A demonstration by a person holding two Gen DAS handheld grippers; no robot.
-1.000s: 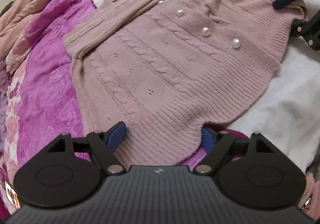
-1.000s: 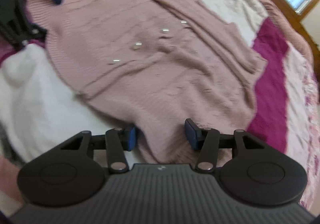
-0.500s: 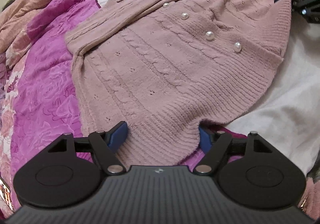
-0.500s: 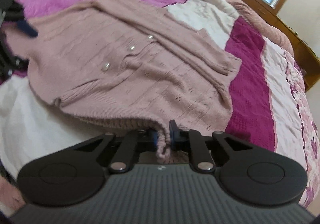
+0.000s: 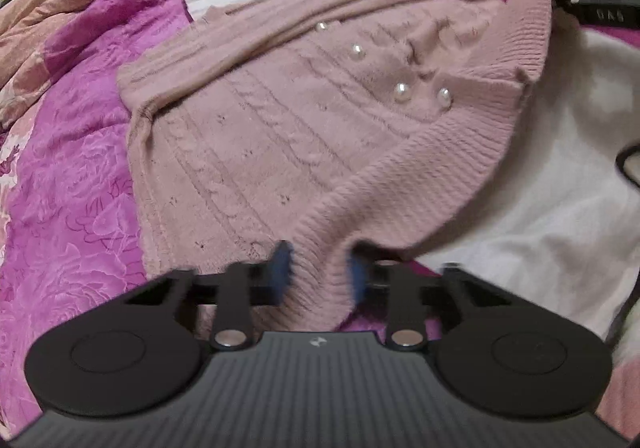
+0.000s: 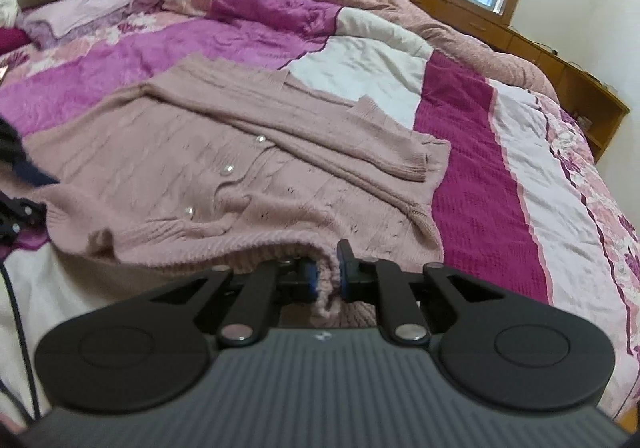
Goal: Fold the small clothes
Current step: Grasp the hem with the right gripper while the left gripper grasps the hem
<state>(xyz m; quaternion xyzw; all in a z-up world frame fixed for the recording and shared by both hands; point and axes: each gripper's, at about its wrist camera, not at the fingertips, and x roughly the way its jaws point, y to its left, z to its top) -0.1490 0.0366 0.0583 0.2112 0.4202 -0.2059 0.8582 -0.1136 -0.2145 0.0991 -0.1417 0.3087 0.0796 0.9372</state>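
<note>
Left gripper point(image 5: 318, 274): 6 o'clock of its view, jaws just closing, blue pads pinching ribbed hem of pink knit cardigan point(image 5: 280, 136). Cardigan: spread on purple patchwork quilt point(image 5: 72, 208), pearl buttons point(image 5: 402, 92) at 1 o'clock. Right gripper point(image 6: 326, 274): clamped tight on the opposite hem corner, 6 o'clock

The dusty-pink knitted cardigan point(image 5: 280, 136) with pearl buttons point(image 5: 402, 92) is lying spread on the bed, its ribbed hem lifting toward me.
</note>
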